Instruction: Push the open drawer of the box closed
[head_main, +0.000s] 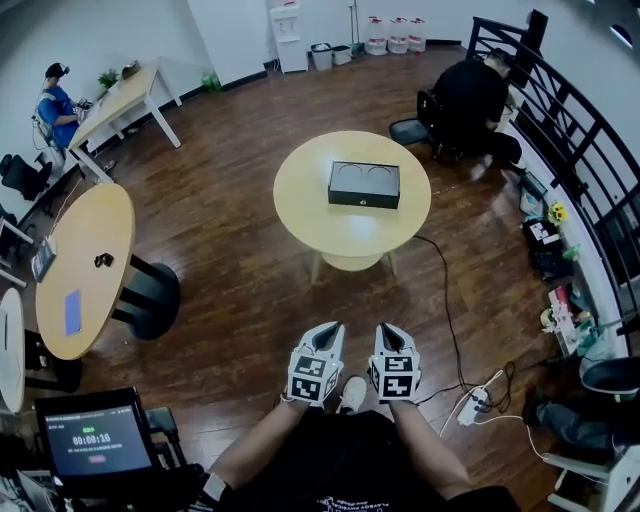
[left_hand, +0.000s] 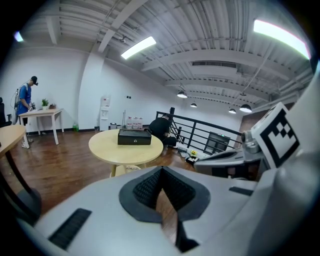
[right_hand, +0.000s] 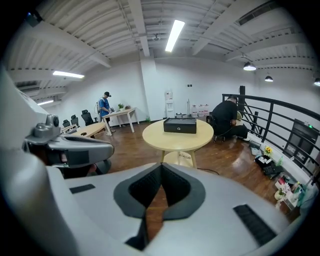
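Hovering pinched closed, left claw (head_main: 326, 336) and right claw (head_main: 389, 336) face box (head_main: 364, 185) on round table (head_main: 302, 205).

The left claw (left_hand: 161, 172) has its jaws together with nothing between them, well apart from the black box (left_hand: 134, 137) on the round counter (left_hand: 107, 148) ahead.

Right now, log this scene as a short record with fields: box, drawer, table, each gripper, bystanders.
box: black box, lying near the middle of the table
drawer: too far off to tell whether it is open
table: round table, light wood, across the floor from both grippers
left gripper: jaws together, nothing between them, held low by the person's body
right gripper: jaws together, nothing between them, beside the left one
bystanders: seated person by the railing; standing person at a far desk
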